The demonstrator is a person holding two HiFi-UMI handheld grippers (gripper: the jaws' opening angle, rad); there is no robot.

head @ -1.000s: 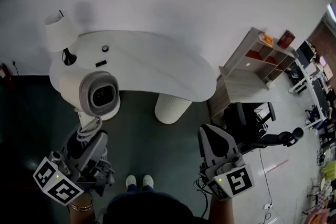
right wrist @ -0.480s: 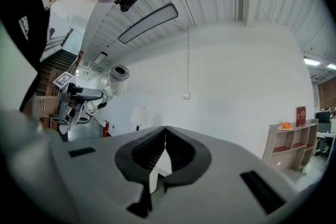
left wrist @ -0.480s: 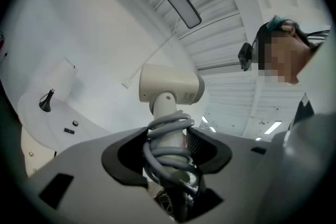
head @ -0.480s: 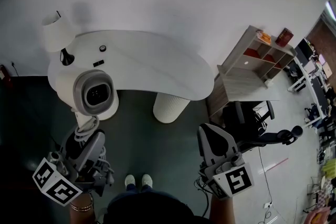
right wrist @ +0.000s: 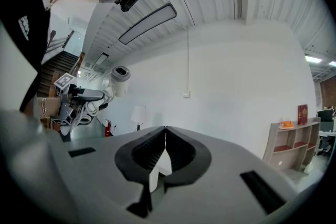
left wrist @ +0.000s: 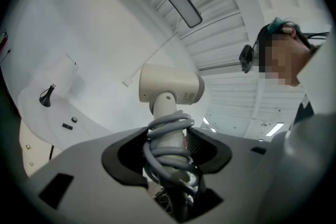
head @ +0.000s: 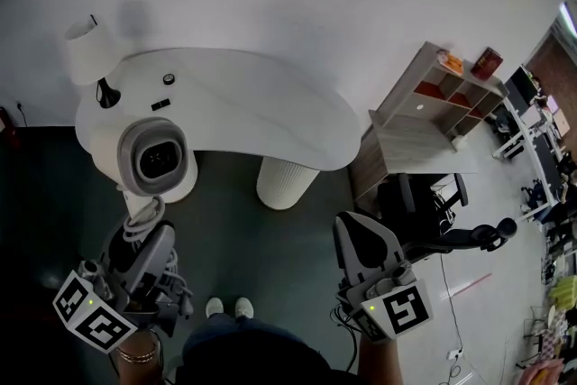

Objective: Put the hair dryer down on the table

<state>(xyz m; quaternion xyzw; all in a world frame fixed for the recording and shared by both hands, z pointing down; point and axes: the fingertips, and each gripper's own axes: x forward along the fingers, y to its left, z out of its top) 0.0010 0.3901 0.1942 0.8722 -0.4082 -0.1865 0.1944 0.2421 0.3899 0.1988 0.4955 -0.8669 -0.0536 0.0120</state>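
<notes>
Two tongs: left tongs (left wrist: 168,149) clamp the hair dryer (left wrist: 170,89) by its cord-wrapped handle, off the bench's (head: 261,108) front-left edge; right tongs (right wrist: 165,152) together, empty.

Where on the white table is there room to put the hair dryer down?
The curved white table is bare across its middle and right end, right of the small round black thing and flat black piece. Its left end is crowded: a white-shaded lamp stands there beside those bits.
</notes>
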